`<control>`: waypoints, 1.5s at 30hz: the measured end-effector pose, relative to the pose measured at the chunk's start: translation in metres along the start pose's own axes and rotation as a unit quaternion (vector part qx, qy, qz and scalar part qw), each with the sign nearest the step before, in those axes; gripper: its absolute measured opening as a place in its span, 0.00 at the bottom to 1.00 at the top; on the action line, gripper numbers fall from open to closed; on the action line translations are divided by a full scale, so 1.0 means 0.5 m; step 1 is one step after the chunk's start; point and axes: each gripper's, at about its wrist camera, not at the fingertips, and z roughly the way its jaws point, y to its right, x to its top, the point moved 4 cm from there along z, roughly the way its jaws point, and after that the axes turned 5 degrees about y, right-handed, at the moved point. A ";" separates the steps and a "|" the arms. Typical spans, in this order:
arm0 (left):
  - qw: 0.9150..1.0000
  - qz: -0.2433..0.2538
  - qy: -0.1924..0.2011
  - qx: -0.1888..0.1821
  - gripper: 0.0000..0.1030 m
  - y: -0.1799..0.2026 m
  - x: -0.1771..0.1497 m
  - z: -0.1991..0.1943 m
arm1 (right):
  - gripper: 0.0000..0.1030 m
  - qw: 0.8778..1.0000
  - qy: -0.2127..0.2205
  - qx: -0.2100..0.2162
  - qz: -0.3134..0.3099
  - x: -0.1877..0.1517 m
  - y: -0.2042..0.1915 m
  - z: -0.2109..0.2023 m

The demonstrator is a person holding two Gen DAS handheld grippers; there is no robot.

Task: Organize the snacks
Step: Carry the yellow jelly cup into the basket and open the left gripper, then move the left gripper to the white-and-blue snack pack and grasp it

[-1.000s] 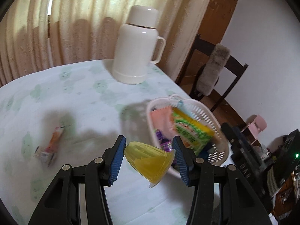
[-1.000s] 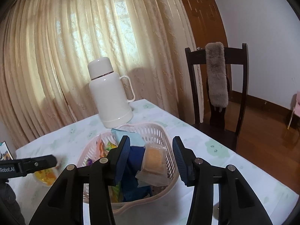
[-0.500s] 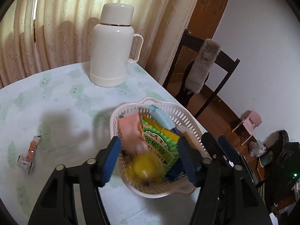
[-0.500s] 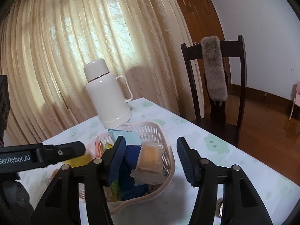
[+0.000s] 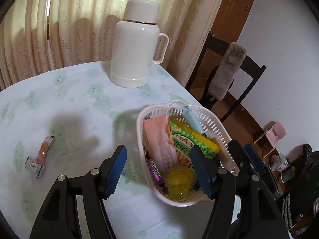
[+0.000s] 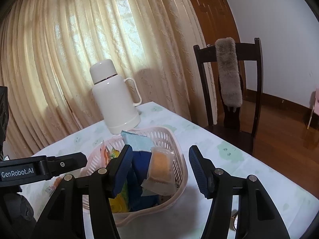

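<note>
A pale pink slotted basket (image 5: pixel 214 122) holds several snack packets and a yellow jelly cup (image 5: pixel 179 182) at its near end. My left gripper (image 5: pixel 159 168) is open and empty, above the basket's near left rim. An orange snack packet (image 5: pixel 38 157) lies on the tablecloth to the left. In the right wrist view the basket (image 6: pixel 170 137) shows a clear-wrapped cake (image 6: pixel 160 165) and a blue packet (image 6: pixel 141 165). My right gripper (image 6: pixel 160 169) is open and empty just above the basket's near rim. The left gripper's arm (image 6: pixel 41 168) shows at the left.
A white thermos jug (image 5: pixel 135 43) stands at the back of the table by the curtain. A dark wooden chair (image 6: pixel 229 87) with a grey fur strip stands at the table's far right edge. The table edge runs close behind the basket.
My left gripper opened and let the yellow jelly cup drop into the basket, then drew back a little. My right gripper opened wider over the basket.
</note>
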 end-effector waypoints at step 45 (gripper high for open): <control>0.987 -0.022 0.042 0.150 0.61 -0.213 -0.055 -0.095 | 0.64 0.988 0.052 0.023 -0.145 -0.028 -0.132 -0.043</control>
